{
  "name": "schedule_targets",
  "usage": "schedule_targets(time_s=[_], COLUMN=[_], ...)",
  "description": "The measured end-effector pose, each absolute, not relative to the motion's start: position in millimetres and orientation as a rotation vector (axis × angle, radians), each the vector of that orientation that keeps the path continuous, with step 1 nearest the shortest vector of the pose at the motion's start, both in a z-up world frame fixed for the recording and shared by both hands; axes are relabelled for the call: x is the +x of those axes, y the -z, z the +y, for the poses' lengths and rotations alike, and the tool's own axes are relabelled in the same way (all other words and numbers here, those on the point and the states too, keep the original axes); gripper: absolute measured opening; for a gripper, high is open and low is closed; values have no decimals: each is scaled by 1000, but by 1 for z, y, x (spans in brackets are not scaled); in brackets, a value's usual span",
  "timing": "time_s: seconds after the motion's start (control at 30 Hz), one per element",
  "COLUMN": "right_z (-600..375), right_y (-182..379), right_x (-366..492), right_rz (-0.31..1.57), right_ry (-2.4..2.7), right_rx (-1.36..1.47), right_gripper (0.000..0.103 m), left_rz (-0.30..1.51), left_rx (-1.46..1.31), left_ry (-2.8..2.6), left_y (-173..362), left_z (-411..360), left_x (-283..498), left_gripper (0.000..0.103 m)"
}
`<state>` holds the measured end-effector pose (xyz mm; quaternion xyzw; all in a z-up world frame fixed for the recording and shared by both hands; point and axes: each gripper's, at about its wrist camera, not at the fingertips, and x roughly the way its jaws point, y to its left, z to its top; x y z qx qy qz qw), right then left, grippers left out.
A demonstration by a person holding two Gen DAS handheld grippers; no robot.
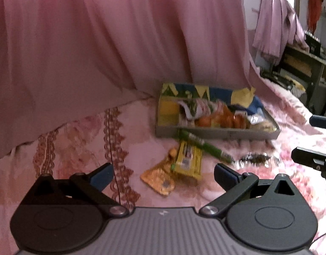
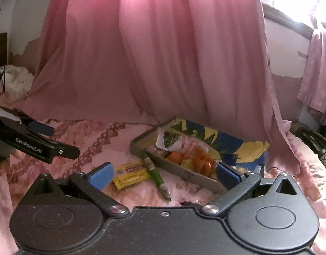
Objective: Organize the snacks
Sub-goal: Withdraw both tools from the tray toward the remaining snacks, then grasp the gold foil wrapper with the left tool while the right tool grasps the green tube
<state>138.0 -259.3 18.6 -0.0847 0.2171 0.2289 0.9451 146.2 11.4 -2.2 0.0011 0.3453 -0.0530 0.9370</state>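
A grey tray [image 1: 216,133] lies on the pink bedspread and holds several orange and mixed snack packets [image 1: 222,120]. In front of it lie a green tube-shaped snack [image 1: 205,146], a yellow bar [image 1: 187,161] and an orange packet [image 1: 158,180]. My left gripper [image 1: 163,175] is open and empty, hovering just before these loose snacks. In the right wrist view the tray [image 2: 184,171], green tube [image 2: 155,172] and yellow bar [image 2: 131,175] lie ahead. My right gripper [image 2: 164,175] is open and empty, its right fingertip near the tray's front corner.
A pink curtain [image 1: 120,42] hangs right behind the tray. The right gripper's fingers [image 1: 311,159] show at the right edge of the left wrist view; the left gripper [image 2: 35,144] shows at left of the right wrist view. Furniture [image 1: 301,68] stands far right.
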Motion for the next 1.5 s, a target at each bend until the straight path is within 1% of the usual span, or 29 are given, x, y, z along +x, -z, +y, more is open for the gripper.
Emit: schedule_targets(time_s=[0.23,0.6,1.07,1.5], right_z=[-263,-252,-246,-234], right_y=[-5,15,31,47], right_x=[149,158,168,181], right_rz=[530,616,697,723], right_ry=[-455,-463,-467,-487], right_rx=[-127,-181,-200,-227], right_gripper=[102,102,102,102], left_rz=[753,816,875,961], left_rx=[79,122,192,166], left_ry=[116,113,96,121], left_y=[12,23,36,44], left_z=[0,-5,-12,-6], left_x=[149,157,166,180], left_gripper=[103,103,103,103])
